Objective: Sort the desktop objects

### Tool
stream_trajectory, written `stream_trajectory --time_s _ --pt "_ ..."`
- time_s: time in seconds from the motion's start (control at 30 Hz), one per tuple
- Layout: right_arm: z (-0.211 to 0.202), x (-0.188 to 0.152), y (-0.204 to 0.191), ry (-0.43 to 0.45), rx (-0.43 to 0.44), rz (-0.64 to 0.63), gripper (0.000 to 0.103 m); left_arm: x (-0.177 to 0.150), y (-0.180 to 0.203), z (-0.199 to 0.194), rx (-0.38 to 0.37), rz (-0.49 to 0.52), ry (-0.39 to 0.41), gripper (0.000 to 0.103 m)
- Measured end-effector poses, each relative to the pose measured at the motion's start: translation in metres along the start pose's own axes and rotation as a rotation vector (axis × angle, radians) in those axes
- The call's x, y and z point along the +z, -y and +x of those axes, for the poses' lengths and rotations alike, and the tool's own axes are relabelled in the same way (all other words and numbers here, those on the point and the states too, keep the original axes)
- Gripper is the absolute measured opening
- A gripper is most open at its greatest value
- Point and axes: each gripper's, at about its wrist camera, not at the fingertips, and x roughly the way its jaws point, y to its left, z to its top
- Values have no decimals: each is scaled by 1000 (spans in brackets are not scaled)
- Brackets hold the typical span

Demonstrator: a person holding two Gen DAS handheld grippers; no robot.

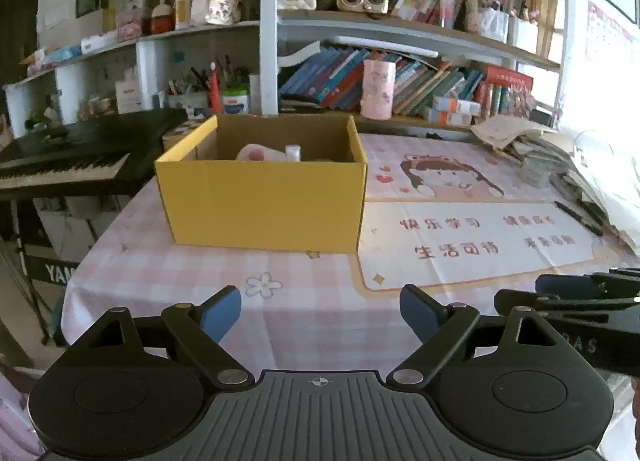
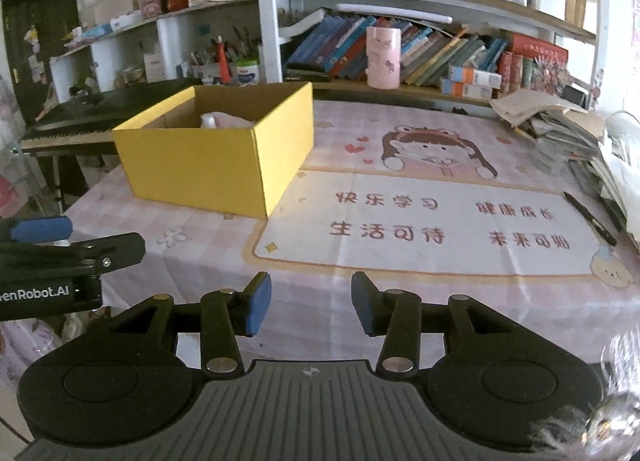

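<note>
Box at the counter's left, everything placed from it

The box (image 1: pixel 262 185) is sitting on the counter (image 1: pixel 168 273), toward its left edge, with a small bottle (image 1: pixel 293 152) standing inside it. Left of the box, off the counter, a keyboard (image 1: pixel 64 169) is lying. Behind the box a bookshelf (image 1: pixel 400 77) is standing, with a cup (image 1: pixel 378 89) on its lowest level, behind and right of the box. Far right of the box, a stack of papers (image 2: pixel 560 129) is lying with a pen (image 2: pixel 588 217) in front of it.
</note>
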Motion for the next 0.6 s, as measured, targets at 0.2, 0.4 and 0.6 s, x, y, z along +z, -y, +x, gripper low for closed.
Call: stream_trajectory --time_s 0.2,0.4,0.6 --pt "0 -1 7 -7 -21 44 51 -2 3 -2 3 26 -7 89" --pt "0 -2 10 -13 -49 55 73 -2 4 0 17 25 -25 95" --pt "1 -2 14 -19 -71 69 82 -1 7 4 11 33 -40 99"
